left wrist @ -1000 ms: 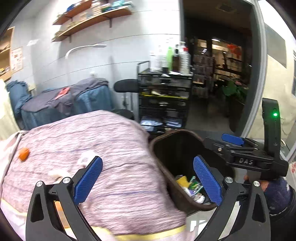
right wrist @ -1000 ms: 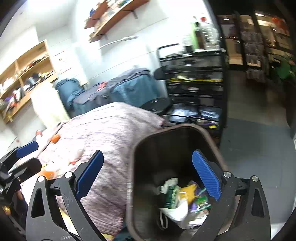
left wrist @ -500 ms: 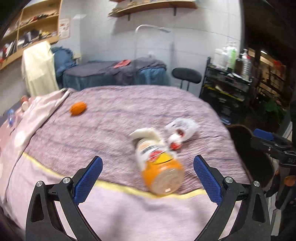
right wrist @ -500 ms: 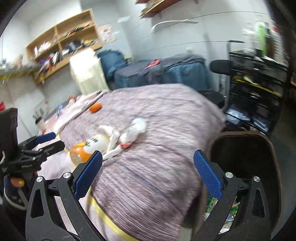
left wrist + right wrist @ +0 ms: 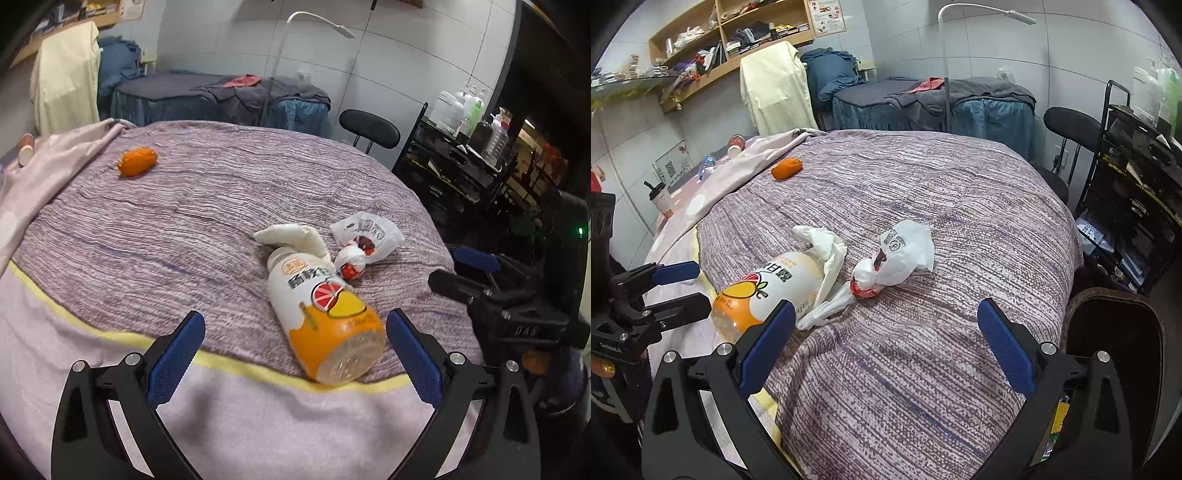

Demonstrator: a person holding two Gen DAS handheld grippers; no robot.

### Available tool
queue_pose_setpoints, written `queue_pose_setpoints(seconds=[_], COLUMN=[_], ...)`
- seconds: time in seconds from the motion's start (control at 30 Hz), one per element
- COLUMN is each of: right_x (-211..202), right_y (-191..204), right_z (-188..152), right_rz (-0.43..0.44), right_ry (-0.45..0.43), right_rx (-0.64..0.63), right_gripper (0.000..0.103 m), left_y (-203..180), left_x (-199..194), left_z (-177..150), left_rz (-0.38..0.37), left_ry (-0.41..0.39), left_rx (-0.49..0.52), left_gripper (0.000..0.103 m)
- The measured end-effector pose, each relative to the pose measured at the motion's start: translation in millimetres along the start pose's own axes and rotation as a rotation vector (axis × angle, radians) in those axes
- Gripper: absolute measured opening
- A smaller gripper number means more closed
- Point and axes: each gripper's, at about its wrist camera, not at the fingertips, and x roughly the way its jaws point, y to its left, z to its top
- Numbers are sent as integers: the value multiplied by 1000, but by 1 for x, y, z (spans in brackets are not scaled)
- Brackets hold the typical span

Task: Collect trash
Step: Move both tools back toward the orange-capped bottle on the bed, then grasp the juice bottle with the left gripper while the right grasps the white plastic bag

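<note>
Here the left gripper (image 5: 293, 352) hovers level over the near edge of the bed (image 5: 207, 206), its jaws spread wide and empty. The juice bottle (image 5: 325, 317) lies on its side between the blue pads (image 5: 176, 357), closer to the right pad than the left, base toward the camera and not touched by either. Just beyond the bottle's neck lies a crumpled white tissue (image 5: 295, 236), and beside that, ahead of the right jaw, a knotted white plastic bag (image 5: 364, 240). Far ahead of the left jaw sits a small orange object (image 5: 137, 161), well apart from the rest.

The right gripper (image 5: 886, 354) likewise hangs released and empty, aimed across the purple blanket. From here the bottle (image 5: 775, 284) lies just beyond the left jaw, partly hidden behind it, with the tissue (image 5: 827, 251) draped over its neck and the bag (image 5: 897, 258) ahead between the jaws, nearer the left.

Only the right wrist view shows the dark trash bin (image 5: 1115, 332) beyond the right jaw, off the bed's edge; its contents are mostly hidden. It also shows the left gripper from the side, at the far left beside the bottle's base. The left wrist view shows the right gripper (image 5: 476, 269) at the far right, past the right jaw.
</note>
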Motion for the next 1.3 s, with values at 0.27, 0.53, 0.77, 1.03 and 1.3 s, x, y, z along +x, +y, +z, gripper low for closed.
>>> queue_pose_setpoints(seconds=[0.27, 0.53, 0.77, 1.03, 1.3], right_x=[-3, -3, -1, 8, 59], right_y=[-10, -12, -17, -19, -14], right_z=[0, -4, -2, 9, 37], right_rz=[-26, -14, -1, 41, 23], right_ry=[-15, -16, -10, -1, 109], right_rx=[37, 45, 58, 60, 14], right_gripper=[97, 97, 97, 97, 92], left_y=[-12, 8, 8, 26, 37], left_x=[46, 96, 104, 41, 5], left_z=[25, 31, 25, 10, 12], left_rz=[48, -45, -65, -77, -67], left_ry=[156, 374, 394, 225, 94], left_rx=[4, -87, -101, -148, -174], left_gripper=[92, 77, 66, 63, 63])
